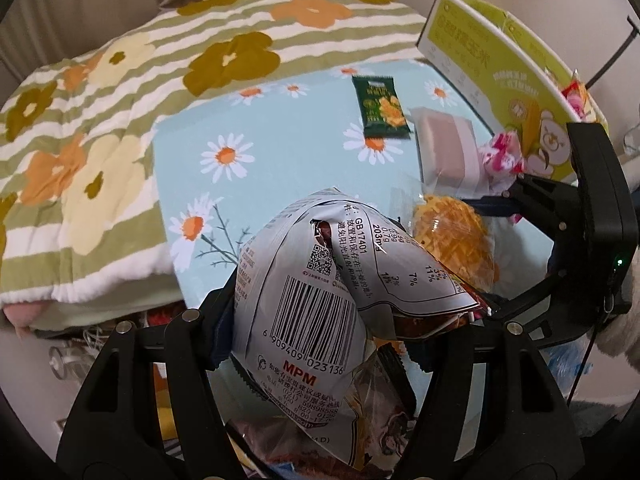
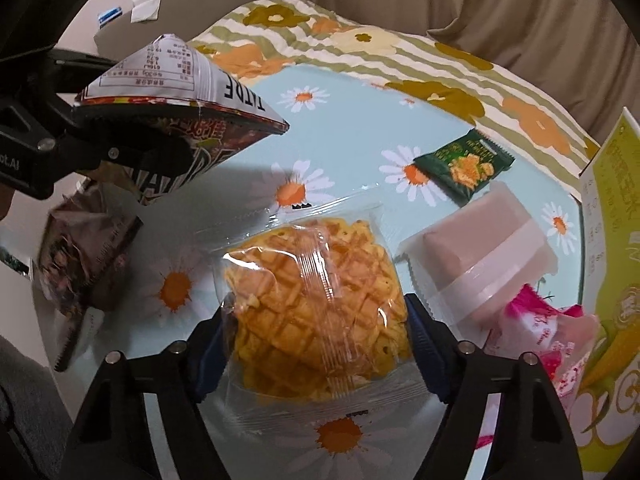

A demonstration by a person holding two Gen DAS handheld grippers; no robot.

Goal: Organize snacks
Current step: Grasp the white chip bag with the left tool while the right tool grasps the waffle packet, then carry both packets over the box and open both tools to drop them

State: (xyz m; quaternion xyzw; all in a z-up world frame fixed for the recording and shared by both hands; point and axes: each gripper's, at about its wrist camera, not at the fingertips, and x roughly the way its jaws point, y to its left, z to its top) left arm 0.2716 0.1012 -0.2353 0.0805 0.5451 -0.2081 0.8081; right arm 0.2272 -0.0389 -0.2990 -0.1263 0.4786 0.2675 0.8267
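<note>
Snacks lie scattered over the daisy-print table (image 2: 352, 136). Left gripper (image 1: 316, 304) is clamped on a silver chip bag (image 1: 308, 292), lifted clear of the surface; the bag shows at upper left of the right wrist view. Right gripper (image 2: 316, 336) has its fingers either side of the wrapped waffle bun (image 2: 316, 312), pads touching the clear wrapper; whether it is squeezed tight, cannot tell. The bun fills lower centre, squarely between the fingers, roundish with no clear long axis. Green packet (image 2: 466, 168) and pink wafer pack (image 2: 480, 252) lie beyond to the right, near the yellow-green box (image 2: 612, 240). Judgement: the box is probably the destination, and the right hand is nearer.
</note>
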